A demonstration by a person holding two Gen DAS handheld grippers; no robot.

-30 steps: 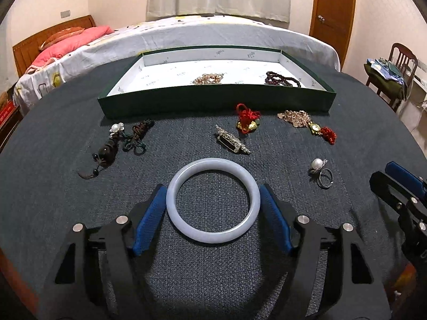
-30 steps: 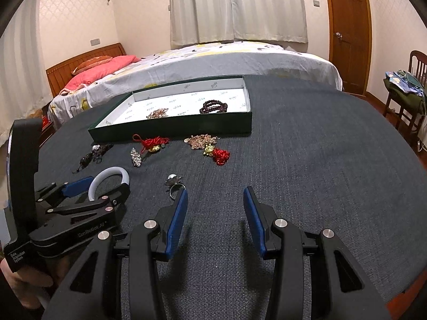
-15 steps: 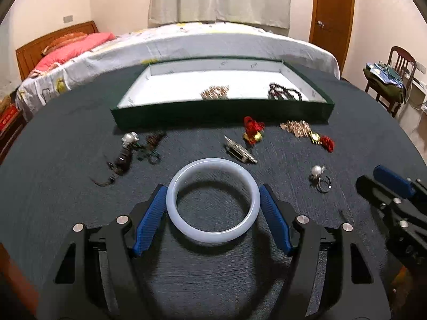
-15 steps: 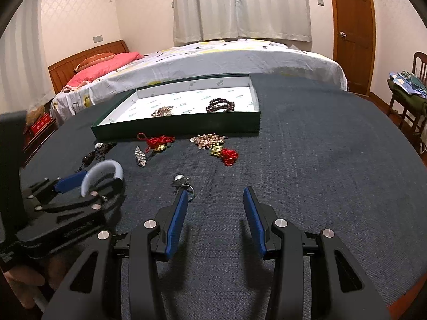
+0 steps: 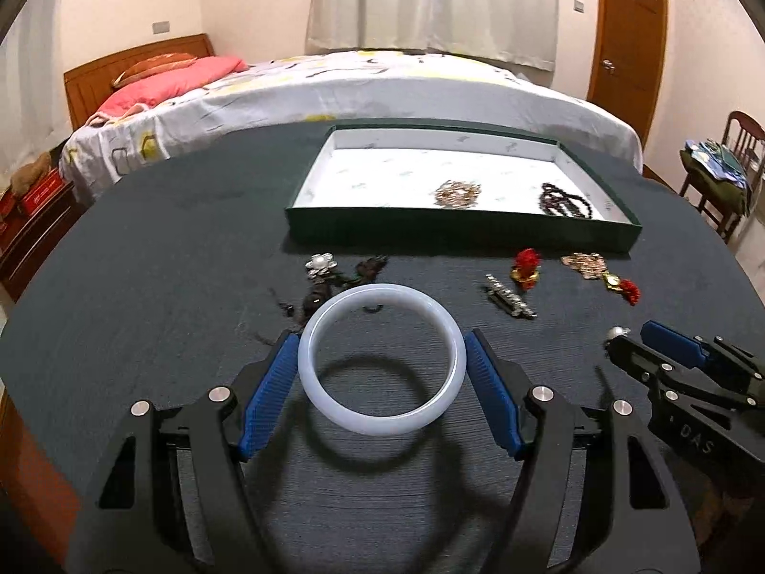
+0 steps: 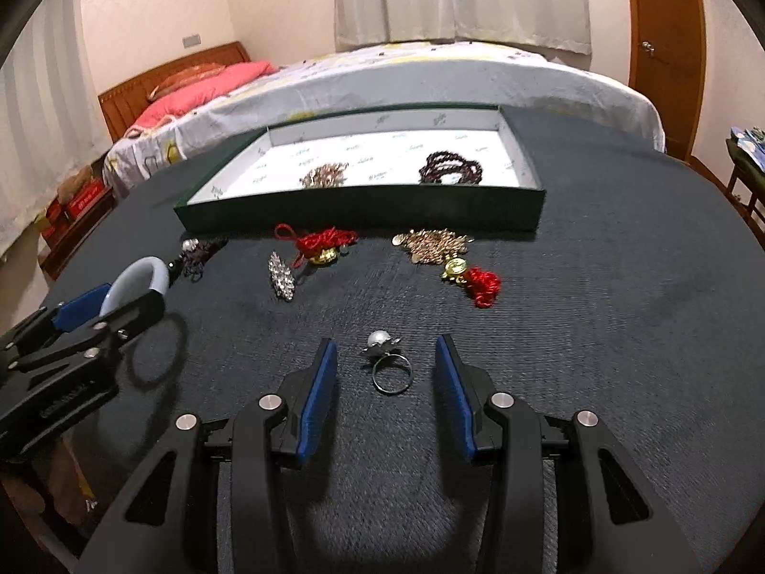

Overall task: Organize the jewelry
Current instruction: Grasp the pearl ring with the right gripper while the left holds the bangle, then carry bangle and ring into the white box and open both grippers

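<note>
The white bangle (image 5: 381,358) is clamped betw. the blue pads of the left gripper (image 5: 381,385) and held above the dark table (image 6: 597,311), its shadow cast below, on the near side of the green tray (image 5: 459,232). The pearl ring (image 6: 388,362) is bracketed by the right gripper (image 6: 385,392), jaws apart, pads not touching it; ring lies on table, nearer than tray.
</note>
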